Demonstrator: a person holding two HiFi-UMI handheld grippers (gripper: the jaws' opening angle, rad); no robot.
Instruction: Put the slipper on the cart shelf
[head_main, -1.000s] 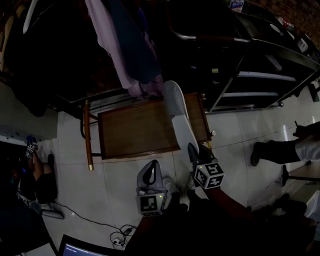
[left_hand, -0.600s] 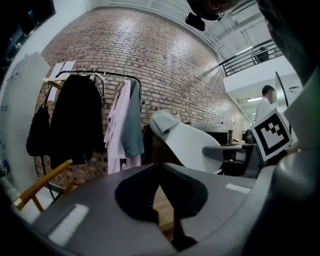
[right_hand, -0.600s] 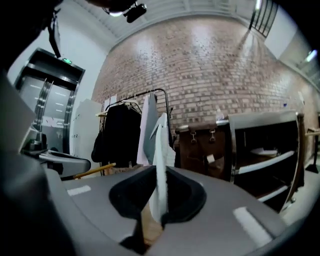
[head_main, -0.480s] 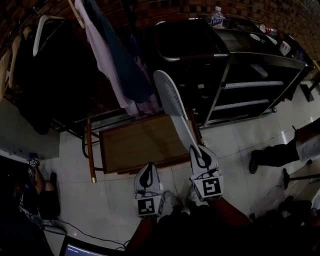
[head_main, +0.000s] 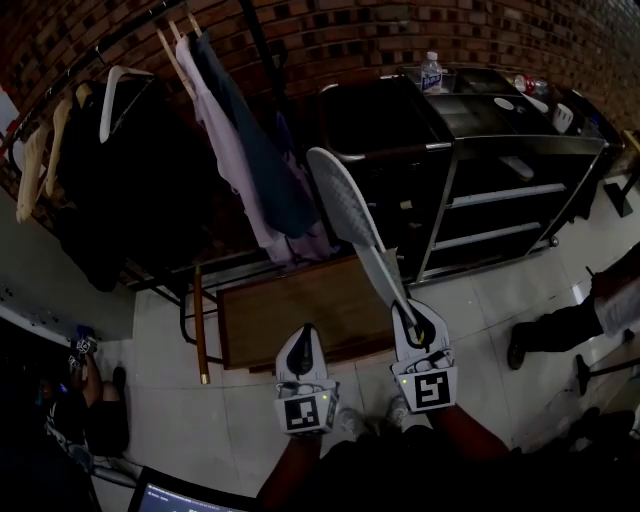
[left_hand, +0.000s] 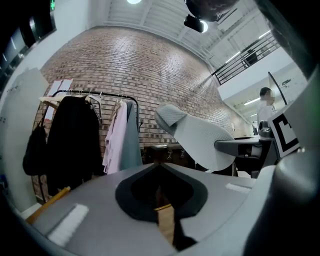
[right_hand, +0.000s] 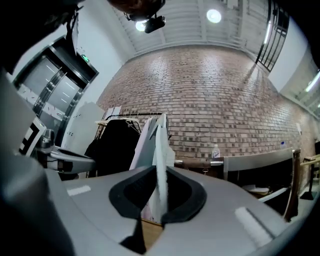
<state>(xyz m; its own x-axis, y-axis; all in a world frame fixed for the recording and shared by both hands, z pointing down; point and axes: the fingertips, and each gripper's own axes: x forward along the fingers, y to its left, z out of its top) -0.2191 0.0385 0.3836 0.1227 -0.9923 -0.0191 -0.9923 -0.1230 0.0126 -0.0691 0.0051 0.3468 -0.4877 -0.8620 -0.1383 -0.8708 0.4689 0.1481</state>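
Our right gripper (head_main: 415, 322) clamps the slipper (head_main: 345, 205) by one end, left gripper (head_main: 303, 340) closed, empty; swinging toward the cart (head_main: 540, 140) could lever it loose

- Cart (head_main: 520, 142) stands at 1 o'clock from the right gripper (head_main: 416, 318). The open gaps between its shelves (head_main: 505, 190) face the floor side.
- The cart top is crowded along its far edge by a bottle (head_main: 431, 72) and small items.
- Slipper (head_main: 345, 205) juts toward 11 o'clock from that gripper, its tip beside the hanging clothes (head_main: 245, 170); contact cannot be told.
- Clothes fill 10 to 12 o'clock, down to a wooden board (head_main: 300, 305) straight ahead of the left gripper (head_main: 304, 335).
- Bare floor (head_main: 480, 300) at 2 o'clock leads to the cart's foot.
- A person's leg (head_main: 555, 322) blocks 3 o'clock.
- A seated person (head_main: 85, 400) is at 8 o'clock, well apart.
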